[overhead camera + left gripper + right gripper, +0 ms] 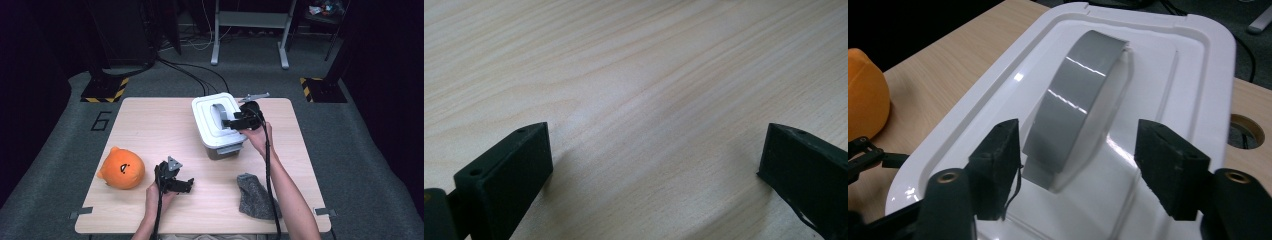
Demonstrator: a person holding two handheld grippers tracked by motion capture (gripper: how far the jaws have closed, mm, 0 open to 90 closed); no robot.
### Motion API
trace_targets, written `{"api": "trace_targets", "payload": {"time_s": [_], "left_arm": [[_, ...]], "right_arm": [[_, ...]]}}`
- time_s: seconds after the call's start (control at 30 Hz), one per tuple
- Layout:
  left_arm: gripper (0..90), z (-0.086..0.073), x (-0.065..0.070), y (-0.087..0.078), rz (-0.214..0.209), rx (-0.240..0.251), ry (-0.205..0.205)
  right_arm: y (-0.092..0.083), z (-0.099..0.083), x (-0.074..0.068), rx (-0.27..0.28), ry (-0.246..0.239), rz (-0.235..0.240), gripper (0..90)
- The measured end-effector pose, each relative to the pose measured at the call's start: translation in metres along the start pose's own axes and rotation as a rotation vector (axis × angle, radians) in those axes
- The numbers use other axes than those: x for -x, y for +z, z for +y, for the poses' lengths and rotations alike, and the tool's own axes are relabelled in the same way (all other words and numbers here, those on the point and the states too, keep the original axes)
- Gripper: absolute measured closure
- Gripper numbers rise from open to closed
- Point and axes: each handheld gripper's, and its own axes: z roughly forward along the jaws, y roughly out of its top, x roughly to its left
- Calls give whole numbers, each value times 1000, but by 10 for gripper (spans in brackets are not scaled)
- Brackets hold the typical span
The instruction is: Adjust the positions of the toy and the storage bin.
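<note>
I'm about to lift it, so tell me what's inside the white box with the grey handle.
Its contents are hidden: the white lid is on the box, with the grey handle arching over it. The right gripper brackets the handle without pressing.

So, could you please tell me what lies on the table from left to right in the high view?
Orange plush toy → left tool, open and resting on the table → white lidded box → grey cloth.
</note>
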Motion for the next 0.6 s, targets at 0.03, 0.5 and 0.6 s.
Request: {"api": "trace_targets", "payload": {"time_s": [0.03,0.5,0.6], "left_arm": [[3,0,0,0,0,0,0],[3,0,0,0,5,6,-2],[3,0,0,0,5,5,-1]], "right_arm": [[3,2,-3,-7,-5,-3,370],[12,7,-9,-36,-29,-11,566],[11,7,-8,-38,-24,-8,570]]}}
